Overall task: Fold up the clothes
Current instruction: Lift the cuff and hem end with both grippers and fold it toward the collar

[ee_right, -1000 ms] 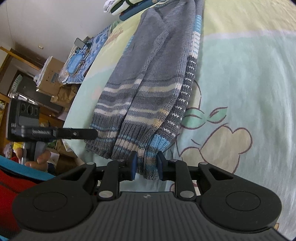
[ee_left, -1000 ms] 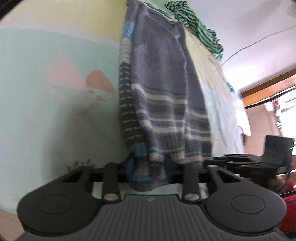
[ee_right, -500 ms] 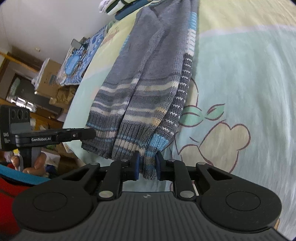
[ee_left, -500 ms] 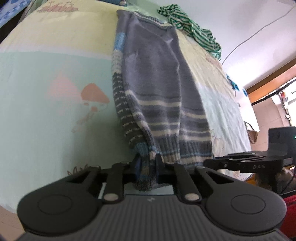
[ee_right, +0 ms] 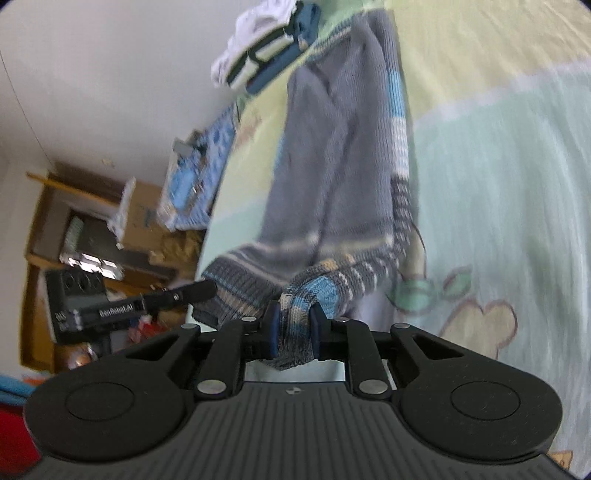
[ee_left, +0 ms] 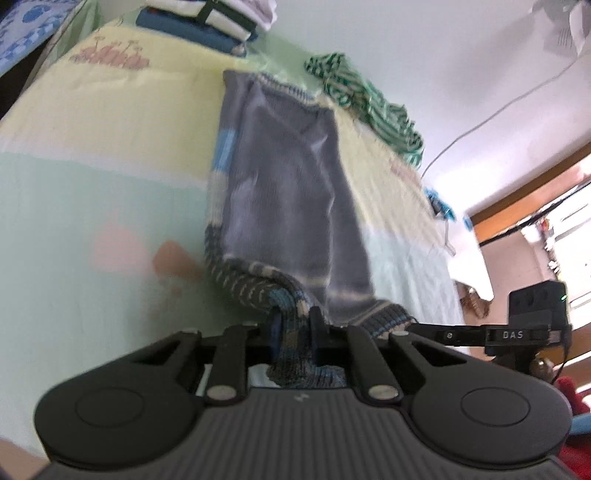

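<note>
A grey knitted sweater [ee_left: 284, 199] with cream and blue stripes lies lengthwise on the bed, neck at the far end; it also shows in the right wrist view [ee_right: 343, 177]. My left gripper [ee_left: 293, 328] is shut on the striped hem at one near corner and holds it lifted off the bed. My right gripper [ee_right: 293, 325] is shut on the hem at the other near corner, also lifted. Each gripper shows in the other's view, the right gripper [ee_left: 480, 334] and the left gripper [ee_right: 147, 302], close beside the hem.
The bed sheet [ee_left: 92, 184] is pastel green and yellow with cartoon prints. A green striped garment [ee_left: 365, 99] lies at the far right. A stack of folded clothes [ee_left: 210, 22] sits at the far end, also in the right wrist view [ee_right: 266, 51]. Cardboard boxes [ee_right: 92, 221] stand beside the bed.
The left gripper closed on the hem. Both grippers have lifted the hem and carried it forward toward the neck, so the lower part of the sweater bunches and curls up.
</note>
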`<control>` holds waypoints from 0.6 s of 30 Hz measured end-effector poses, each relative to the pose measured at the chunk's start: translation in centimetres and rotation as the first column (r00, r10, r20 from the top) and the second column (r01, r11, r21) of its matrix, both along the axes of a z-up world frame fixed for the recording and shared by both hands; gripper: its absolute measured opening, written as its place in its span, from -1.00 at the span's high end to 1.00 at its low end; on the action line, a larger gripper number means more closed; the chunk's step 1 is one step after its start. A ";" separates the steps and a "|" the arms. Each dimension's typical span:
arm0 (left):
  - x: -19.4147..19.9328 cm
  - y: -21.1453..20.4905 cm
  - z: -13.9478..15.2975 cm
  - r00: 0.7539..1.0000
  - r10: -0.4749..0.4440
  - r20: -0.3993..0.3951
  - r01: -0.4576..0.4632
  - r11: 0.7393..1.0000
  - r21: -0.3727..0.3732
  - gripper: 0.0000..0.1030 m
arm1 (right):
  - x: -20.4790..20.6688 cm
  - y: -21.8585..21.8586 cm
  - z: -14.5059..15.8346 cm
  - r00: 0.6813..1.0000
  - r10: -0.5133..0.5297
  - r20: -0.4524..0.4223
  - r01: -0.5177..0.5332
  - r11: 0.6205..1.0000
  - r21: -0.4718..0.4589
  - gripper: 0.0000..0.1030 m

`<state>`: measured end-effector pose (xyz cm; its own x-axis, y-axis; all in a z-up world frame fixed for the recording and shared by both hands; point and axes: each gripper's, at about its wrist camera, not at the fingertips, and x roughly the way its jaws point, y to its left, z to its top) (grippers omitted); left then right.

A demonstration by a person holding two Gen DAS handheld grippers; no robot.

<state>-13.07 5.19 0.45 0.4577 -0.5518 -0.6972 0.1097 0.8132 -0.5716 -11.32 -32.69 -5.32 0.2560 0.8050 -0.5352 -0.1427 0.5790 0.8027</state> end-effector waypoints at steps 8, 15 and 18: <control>3.9 0.2 1.2 0.997 0.055 0.048 -0.054 0.998 -0.023 0.83 | 3.9 -1.0 1.0 0.993 -0.116 -0.002 0.116 0.988 0.105 0.66; 8.8 1.0 -0.3 0.993 0.115 0.028 -0.113 0.992 -0.058 0.83 | 7.6 -1.6 -0.1 0.975 -0.219 -0.031 0.221 0.967 0.128 0.66; 10.9 1.0 -1.5 0.991 0.132 0.009 -0.132 0.990 -0.055 0.82 | 9.1 -1.7 -1.0 0.967 -0.252 -0.040 0.254 0.961 0.110 0.66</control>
